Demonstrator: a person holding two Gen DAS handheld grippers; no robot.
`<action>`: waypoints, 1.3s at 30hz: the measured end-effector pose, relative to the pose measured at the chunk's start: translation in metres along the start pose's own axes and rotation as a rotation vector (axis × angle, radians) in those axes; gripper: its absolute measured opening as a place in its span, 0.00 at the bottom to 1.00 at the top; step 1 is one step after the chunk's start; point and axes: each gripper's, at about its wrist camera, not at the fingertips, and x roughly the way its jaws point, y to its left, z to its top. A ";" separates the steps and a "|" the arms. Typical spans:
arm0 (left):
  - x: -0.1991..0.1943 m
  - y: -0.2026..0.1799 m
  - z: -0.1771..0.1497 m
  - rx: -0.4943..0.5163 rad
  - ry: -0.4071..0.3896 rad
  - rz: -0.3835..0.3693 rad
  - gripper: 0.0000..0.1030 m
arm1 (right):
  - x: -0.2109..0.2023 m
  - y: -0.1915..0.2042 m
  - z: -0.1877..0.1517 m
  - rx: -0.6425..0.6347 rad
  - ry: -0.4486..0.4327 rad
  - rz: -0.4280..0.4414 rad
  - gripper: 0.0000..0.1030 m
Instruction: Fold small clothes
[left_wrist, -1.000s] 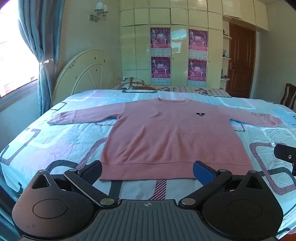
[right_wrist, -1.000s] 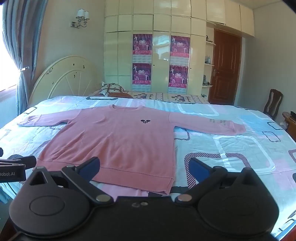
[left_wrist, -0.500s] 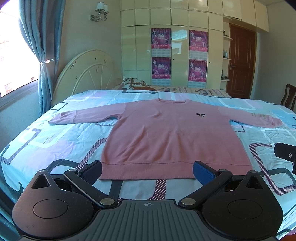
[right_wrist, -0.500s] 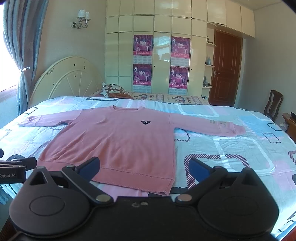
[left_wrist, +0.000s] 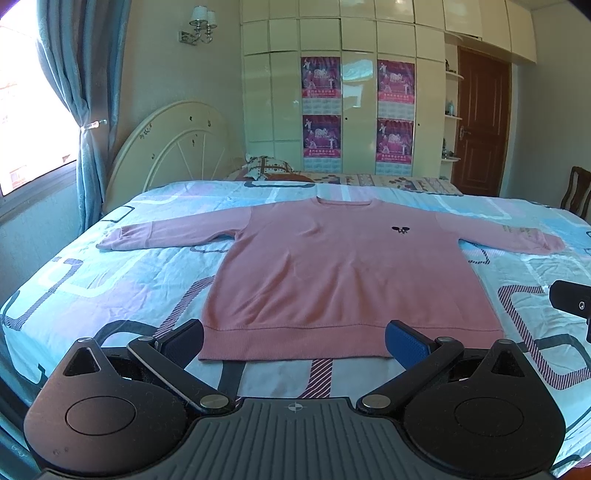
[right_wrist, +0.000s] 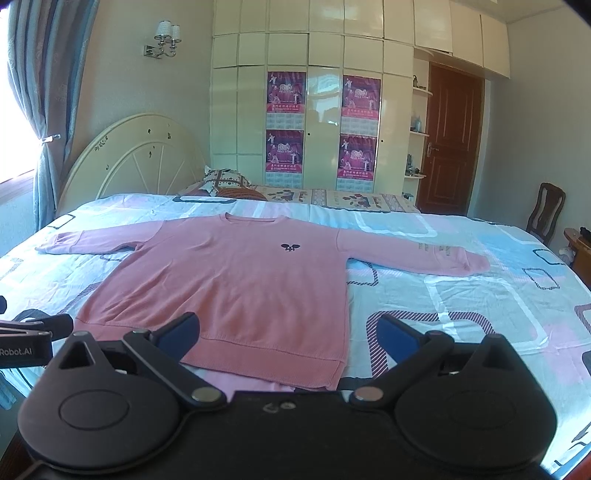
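One pink sweater (left_wrist: 343, 273) lies flat on the bed (left_wrist: 74, 280), two sleeves outspread; left tongs (left_wrist: 294, 341) and right tongs (right_wrist: 288, 330) both gape apart.

Chair (left_wrist: 576, 192) cut off at the right edge of the left view; sleeve print (right_wrist: 436, 251) on the sweater too small to read; posters (right_wrist: 286, 92) illegible

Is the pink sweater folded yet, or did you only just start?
Only just starting. Done: the pink sweater lies flat and face up on the bed, both sleeves spread out. In hand: nothing; the left tongs and right tongs are open near its hem, not touching cloth. Left: every fold, sleeves first probably, then the body.
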 end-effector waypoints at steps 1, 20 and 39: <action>0.000 0.000 0.000 -0.001 0.000 0.000 1.00 | 0.000 0.000 0.000 0.000 0.001 -0.001 0.99; 0.000 0.000 0.001 0.000 -0.002 0.006 1.00 | -0.001 -0.003 0.005 -0.004 -0.007 0.000 0.99; 0.002 0.004 0.000 -0.003 0.001 0.010 1.00 | -0.004 -0.004 0.007 -0.007 -0.006 -0.003 0.99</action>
